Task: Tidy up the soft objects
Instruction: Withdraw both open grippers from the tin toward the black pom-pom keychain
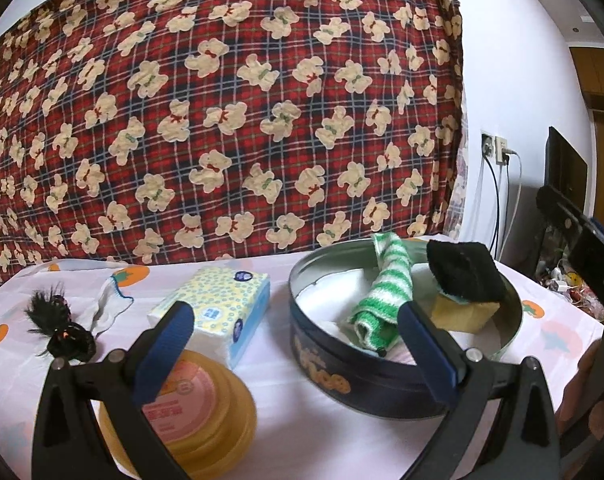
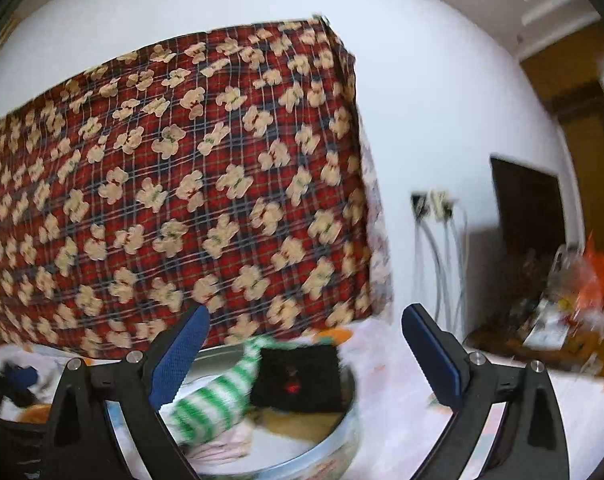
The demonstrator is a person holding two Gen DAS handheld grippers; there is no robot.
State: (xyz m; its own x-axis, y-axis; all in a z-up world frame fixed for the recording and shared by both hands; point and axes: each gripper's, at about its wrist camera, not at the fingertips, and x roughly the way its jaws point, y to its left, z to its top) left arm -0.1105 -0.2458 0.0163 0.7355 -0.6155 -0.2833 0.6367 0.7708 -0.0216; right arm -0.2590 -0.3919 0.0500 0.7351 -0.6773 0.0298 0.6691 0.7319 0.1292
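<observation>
A round dark blue tin stands on the table and holds a rolled green-and-white striped cloth, a yellow sponge with a black scouring side and white fabric. My left gripper hovers open in front of the tin, nothing between its fingers. Left of the tin lie a tissue pack, a white cloth with blue trim and a black hair tie. In the blurred right wrist view my right gripper is open above the tin, over the striped cloth and sponge.
A yellow round lidded tub sits just under my left finger. A red plaid bear-print cover hangs behind the table. Wall sockets with cables and a cluttered shelf are to the right. The tablecloth is white with orange prints.
</observation>
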